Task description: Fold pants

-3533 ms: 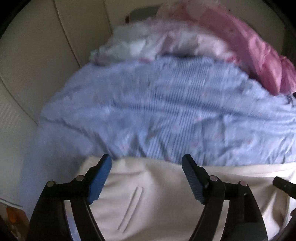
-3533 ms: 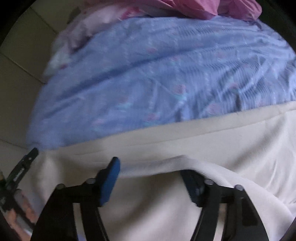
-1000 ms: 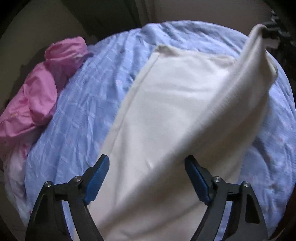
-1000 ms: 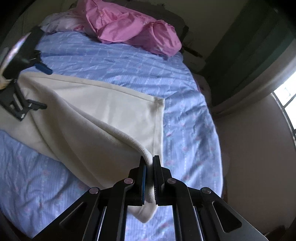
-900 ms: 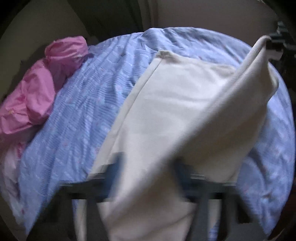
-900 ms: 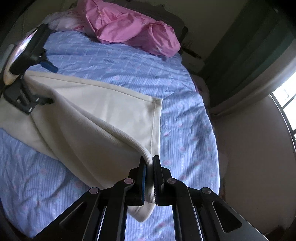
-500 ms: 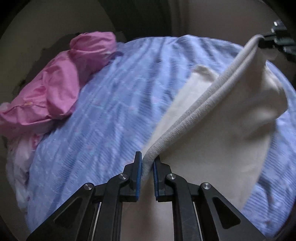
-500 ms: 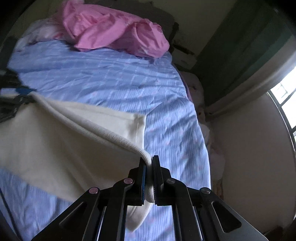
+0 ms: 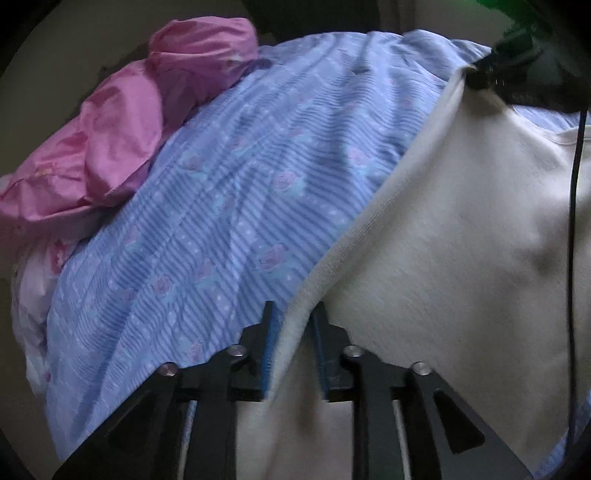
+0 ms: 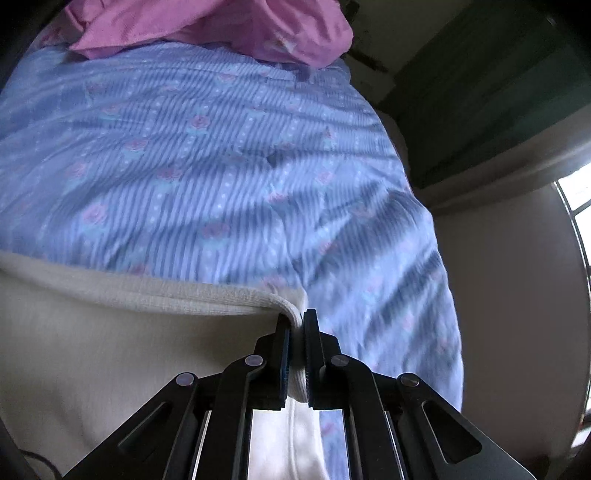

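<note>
Two grippers carry cream pants (image 9: 461, 229) over a blue bedspread (image 9: 229, 206)
Right gripper (image 10: 295, 325) pinches the ribbed edge; left gripper (image 9: 293, 317), jaws narrow and just reopening, straddles it, keeping the fold aligned

No legible text, labels, brands or numbers in either wrist view. Blue sheet (image 9: 229, 206) carries only a printed stripe-and-rose pattern, no lettering. Green patch (image 9: 517, 14) at one o'clock in left view, possibly a marked object, too blurred to tell.
</note>
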Tool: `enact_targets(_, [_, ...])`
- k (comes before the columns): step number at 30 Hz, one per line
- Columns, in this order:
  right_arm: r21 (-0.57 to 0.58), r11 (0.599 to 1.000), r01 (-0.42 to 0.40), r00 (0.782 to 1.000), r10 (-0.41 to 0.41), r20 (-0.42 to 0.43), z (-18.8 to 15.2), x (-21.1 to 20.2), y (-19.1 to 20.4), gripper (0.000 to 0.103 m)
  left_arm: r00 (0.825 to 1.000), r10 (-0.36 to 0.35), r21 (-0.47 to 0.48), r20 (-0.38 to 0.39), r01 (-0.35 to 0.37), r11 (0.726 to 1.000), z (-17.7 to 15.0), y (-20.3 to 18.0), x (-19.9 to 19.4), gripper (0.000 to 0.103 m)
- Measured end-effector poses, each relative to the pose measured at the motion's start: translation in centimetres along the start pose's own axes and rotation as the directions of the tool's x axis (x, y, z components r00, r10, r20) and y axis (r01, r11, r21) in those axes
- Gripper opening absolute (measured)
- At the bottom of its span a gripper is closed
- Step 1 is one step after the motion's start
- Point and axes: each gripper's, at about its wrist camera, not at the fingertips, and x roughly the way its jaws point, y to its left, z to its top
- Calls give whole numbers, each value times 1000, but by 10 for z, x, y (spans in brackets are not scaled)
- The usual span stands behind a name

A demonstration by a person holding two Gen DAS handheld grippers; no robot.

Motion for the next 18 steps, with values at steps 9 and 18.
enact_targets(9, [180,981,77,978,-110,178,0,-41,-50,70,971,160,-170,178,-130,977,20,21,-54,84])
enact_targets(18, [345,923,-169,935,39,353,-145,-114,-114,70,967,-73,-105,244,101,989,21,-29,-107,84])
